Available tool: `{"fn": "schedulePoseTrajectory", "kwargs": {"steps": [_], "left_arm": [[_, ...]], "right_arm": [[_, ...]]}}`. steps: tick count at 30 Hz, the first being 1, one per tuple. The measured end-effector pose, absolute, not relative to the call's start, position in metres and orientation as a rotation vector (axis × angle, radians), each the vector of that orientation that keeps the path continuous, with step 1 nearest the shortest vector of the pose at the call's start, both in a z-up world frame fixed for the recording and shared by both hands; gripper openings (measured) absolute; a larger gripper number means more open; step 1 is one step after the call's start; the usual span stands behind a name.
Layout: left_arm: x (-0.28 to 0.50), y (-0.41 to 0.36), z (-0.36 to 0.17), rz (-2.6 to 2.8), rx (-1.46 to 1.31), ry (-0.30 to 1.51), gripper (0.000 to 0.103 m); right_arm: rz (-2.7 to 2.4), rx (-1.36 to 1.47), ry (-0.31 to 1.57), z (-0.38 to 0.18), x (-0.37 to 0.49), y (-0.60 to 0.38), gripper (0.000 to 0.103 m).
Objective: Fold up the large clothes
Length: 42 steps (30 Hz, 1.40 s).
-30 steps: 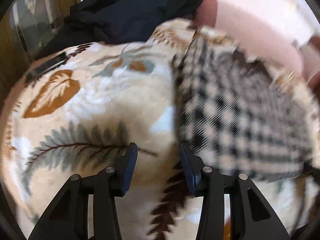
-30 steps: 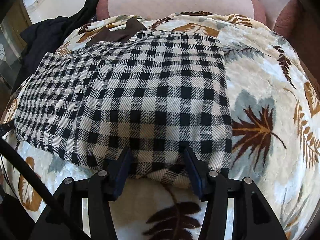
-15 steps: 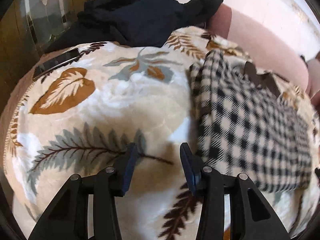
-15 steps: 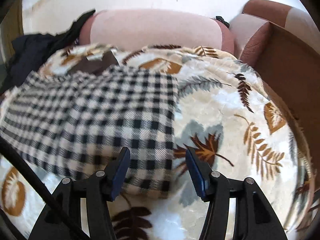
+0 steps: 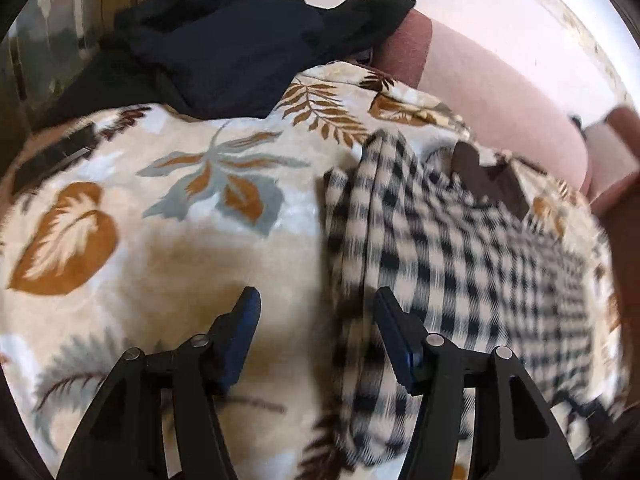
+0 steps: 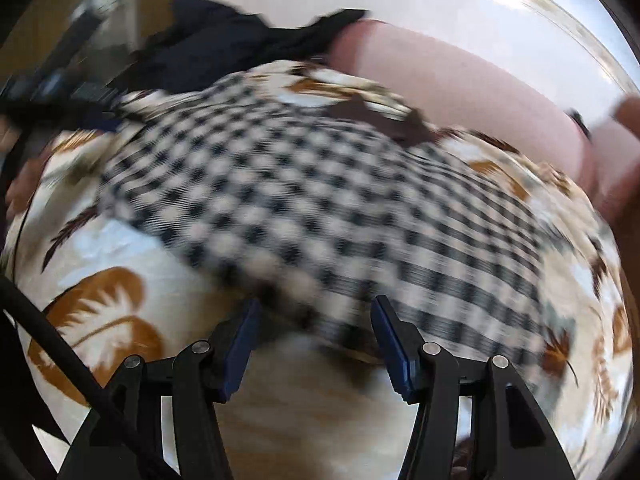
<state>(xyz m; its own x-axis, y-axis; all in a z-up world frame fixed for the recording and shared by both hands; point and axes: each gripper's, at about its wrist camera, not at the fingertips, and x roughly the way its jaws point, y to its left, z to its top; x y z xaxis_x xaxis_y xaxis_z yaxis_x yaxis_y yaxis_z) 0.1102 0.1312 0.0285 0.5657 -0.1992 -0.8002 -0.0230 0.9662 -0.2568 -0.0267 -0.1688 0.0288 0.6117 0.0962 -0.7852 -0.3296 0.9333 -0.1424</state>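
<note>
Checked garment (image 5: 448, 248) lies on the leaf-print blanket (image 5: 160, 216), already doubled into a flat block, its brown collar (image 5: 484, 176) at the far edge. Left hand-held gripper (image 5: 316, 336) has just been opening, nothing between its jaws; right hand-held gripper (image 6: 314, 340) is spread, empty. Further folds probably remain.

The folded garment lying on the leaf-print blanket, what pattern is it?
The folded garment has a black-and-white check, sharpest in the left wrist view.
</note>
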Motion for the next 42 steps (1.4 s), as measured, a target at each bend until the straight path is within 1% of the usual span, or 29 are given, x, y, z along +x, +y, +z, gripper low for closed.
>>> {"fn": "schedulePoseTrajectory", "kwargs": {"steps": [2, 4, 6, 8, 10, 18, 21, 24, 25, 29, 30, 31, 32, 33, 34, 35, 36, 37, 39, 42], "left_arm": [[0.125, 0.136, 0.027, -0.132, -0.288, 0.972, 0.058], [0.136, 0.135, 0.026, -0.147, -0.285, 0.968, 0.058], [0.148, 0.132, 0.022, -0.167, -0.261, 0.972, 0.059], [0.161, 0.129, 0.015, -0.213, -0.269, 1.005, 0.059], [0.171, 0.129, 0.009, -0.247, -0.288, 1.038, 0.059], [0.217, 0.138, -0.019, -0.444, -0.482, 1.144, 0.063], [0.225, 0.144, -0.023, -0.503, -0.568, 1.147, 0.064], [0.231, 0.141, -0.026, -0.553, -0.595, 1.157, 0.072], [0.232, 0.140, -0.027, -0.568, -0.587, 1.156, 0.073], [0.235, 0.135, -0.028, -0.579, -0.574, 1.154, 0.074], [0.236, 0.135, -0.028, -0.575, -0.577, 1.152, 0.074], [0.237, 0.133, -0.027, -0.570, -0.574, 1.149, 0.074], [0.237, 0.130, -0.026, -0.556, -0.549, 1.147, 0.062], [0.237, 0.128, -0.025, -0.542, -0.521, 1.149, 0.048], [0.237, 0.124, -0.025, -0.535, -0.493, 1.168, 0.022], [0.240, 0.121, -0.025, -0.535, -0.495, 1.171, 0.016], [0.238, 0.119, -0.022, -0.520, -0.491, 1.156, 0.014], [0.236, 0.118, -0.017, -0.506, -0.476, 1.145, 0.011], [0.229, 0.111, -0.004, -0.469, -0.441, 1.118, 0.010], [0.211, 0.098, 0.018, -0.418, -0.386, 1.056, 0.010]], "right_arm": [[0.279, -0.318, 0.877, 0.023, -0.026, -0.147, 0.061], [0.291, -0.331, 0.880, 0.017, -0.024, -0.129, 0.064], [0.299, -0.332, 0.874, 0.014, -0.021, -0.120, 0.065], [0.293, -0.332, 0.865, 0.013, -0.020, -0.112, 0.066], [0.297, -0.336, 0.859, 0.010, -0.018, -0.100, 0.069], [0.341, -0.460, 0.811, 0.002, -0.006, -0.033, 0.069], [0.336, -0.523, 0.792, -0.001, 0.001, -0.008, 0.069], [0.327, -0.564, 0.785, -0.005, 0.009, 0.008, 0.069], [0.323, -0.571, 0.784, -0.005, 0.011, 0.011, 0.069], [0.308, -0.593, 0.778, -0.008, 0.015, 0.021, 0.068], [0.309, -0.596, 0.777, -0.008, 0.015, 0.022, 0.065], [0.313, -0.599, 0.776, -0.008, 0.015, 0.025, 0.059], [0.320, -0.601, 0.777, -0.008, 0.015, 0.027, 0.056], [0.331, -0.605, 0.777, -0.009, 0.015, 0.029, 0.046], [0.343, -0.611, 0.777, -0.008, 0.014, 0.031, 0.034], [0.343, -0.619, 0.777, -0.008, 0.013, 0.033, 0.027], [0.346, -0.616, 0.777, -0.007, 0.012, 0.033, 0.016], [0.350, -0.597, 0.776, -0.004, 0.011, 0.031, 0.014], [0.364, -0.529, 0.780, 0.006, 0.013, 0.021, 0.011], [0.380, -0.407, 0.783, 0.027, 0.012, -0.002, 0.009]]}}
